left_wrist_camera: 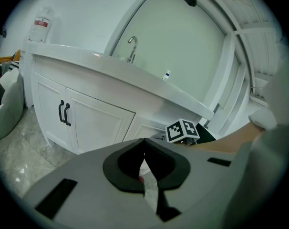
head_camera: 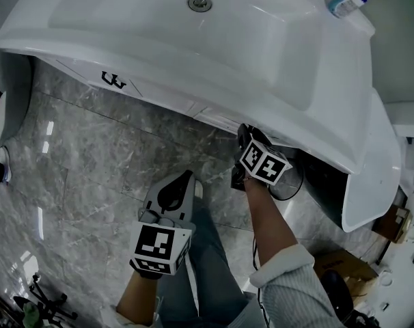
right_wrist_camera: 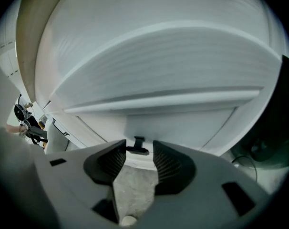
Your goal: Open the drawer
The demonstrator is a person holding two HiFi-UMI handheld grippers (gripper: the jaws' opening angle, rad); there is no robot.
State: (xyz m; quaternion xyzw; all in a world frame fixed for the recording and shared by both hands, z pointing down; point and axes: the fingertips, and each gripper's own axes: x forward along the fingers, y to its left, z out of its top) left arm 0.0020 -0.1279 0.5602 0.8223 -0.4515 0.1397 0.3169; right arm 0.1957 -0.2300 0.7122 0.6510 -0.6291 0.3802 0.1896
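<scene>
The white vanity [head_camera: 159, 91] stands on a grey marble floor [head_camera: 91, 162]. Its tabletop [head_camera: 316, 80] carries a sink with a round drain [head_camera: 199, 3], and a small bottle with a blue label [head_camera: 350, 0] lies near the far right corner.

The drawer [right_wrist_camera: 182, 125] is in the vanity front under the tabletop's rim, to the right of the two cabinet doors with black handles [left_wrist_camera: 64, 113]. Its small black handle [right_wrist_camera: 137, 147] sits in the middle of the drawer front.

The right gripper [right_wrist_camera: 139, 149] is close to the drawer front and points at it. Its jaws are spread wide, and the handle stands just between their tips; the ribbed pads do not press on it. In the head view this gripper [head_camera: 245, 137] reaches under the rim, on an arm in a white ribbed sleeve [head_camera: 289, 279].

The left gripper [head_camera: 183, 182] hangs lower, well apart from the vanity, above the floor. Its jaws [left_wrist_camera: 144, 144] are pressed together at the tips and pinch nothing.
</scene>
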